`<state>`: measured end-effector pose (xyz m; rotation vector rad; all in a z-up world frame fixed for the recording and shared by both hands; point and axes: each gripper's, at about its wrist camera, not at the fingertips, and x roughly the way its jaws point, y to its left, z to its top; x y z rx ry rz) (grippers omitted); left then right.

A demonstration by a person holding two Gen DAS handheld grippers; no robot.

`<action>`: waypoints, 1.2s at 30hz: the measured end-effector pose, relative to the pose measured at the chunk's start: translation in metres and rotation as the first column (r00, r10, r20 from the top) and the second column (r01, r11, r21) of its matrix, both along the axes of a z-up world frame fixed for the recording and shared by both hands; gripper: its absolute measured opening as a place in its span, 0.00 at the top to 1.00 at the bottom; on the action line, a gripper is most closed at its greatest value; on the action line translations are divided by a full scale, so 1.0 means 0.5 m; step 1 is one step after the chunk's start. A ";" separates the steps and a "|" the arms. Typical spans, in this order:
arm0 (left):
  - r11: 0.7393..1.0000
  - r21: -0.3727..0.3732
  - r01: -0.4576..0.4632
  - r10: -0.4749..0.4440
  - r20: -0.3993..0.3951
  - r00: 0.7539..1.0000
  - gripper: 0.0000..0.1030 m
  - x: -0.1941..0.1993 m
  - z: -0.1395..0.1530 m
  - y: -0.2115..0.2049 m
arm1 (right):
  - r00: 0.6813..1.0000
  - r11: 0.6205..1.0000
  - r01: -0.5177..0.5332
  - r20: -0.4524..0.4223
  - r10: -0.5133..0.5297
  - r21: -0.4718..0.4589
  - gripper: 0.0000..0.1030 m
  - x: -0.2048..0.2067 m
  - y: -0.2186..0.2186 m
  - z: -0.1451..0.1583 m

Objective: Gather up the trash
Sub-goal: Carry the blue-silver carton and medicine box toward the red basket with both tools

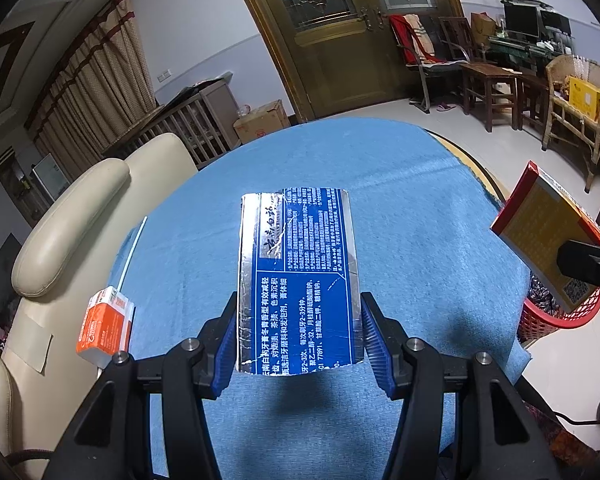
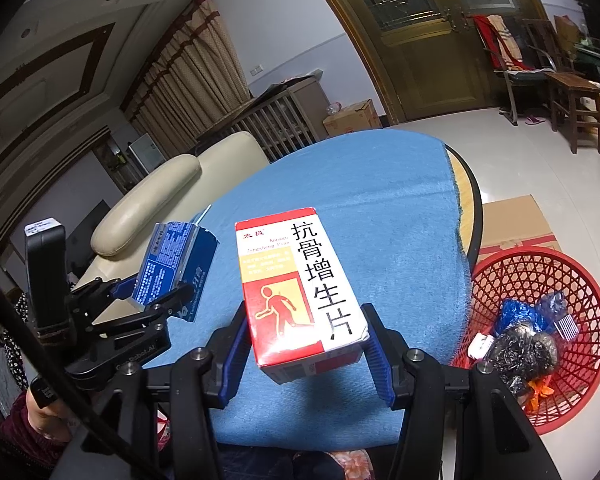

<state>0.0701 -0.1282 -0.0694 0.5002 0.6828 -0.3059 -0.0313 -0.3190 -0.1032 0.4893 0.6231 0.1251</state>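
Observation:
My left gripper (image 1: 298, 344) is shut on a blue and silver toothpaste box (image 1: 296, 276), held above the blue cloth of the round table (image 1: 380, 168). The right wrist view shows that same blue box (image 2: 172, 268) in the left gripper (image 2: 156, 300) at the left. My right gripper (image 2: 306, 352) is shut on a red, white and yellow medicine box (image 2: 296, 284), also lifted over the cloth. That box (image 1: 548, 236) appears at the right edge of the left wrist view, over the red basket (image 1: 540, 320).
An orange and white small carton (image 1: 106, 326) lies at the table's left edge beside a cream sofa (image 1: 68, 240). The red mesh basket (image 2: 540, 280) on the floor at the right holds wrappers and bags, with flattened cardboard (image 2: 516, 220) behind it. Chairs and a door stand beyond.

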 end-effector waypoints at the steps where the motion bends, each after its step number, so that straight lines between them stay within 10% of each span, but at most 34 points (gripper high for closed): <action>1: 1.000 0.002 0.001 -0.001 0.000 1.000 0.44 -0.001 -0.001 -0.001 | 1.000 1.000 0.003 0.000 -0.003 0.001 0.46 0.000 0.000 -0.001; 36: 0.998 0.037 0.058 -0.057 -0.029 0.998 0.44 -0.023 -0.024 -0.034 | 0.999 0.998 0.052 -0.015 -0.051 0.032 0.46 -0.018 -0.023 -0.001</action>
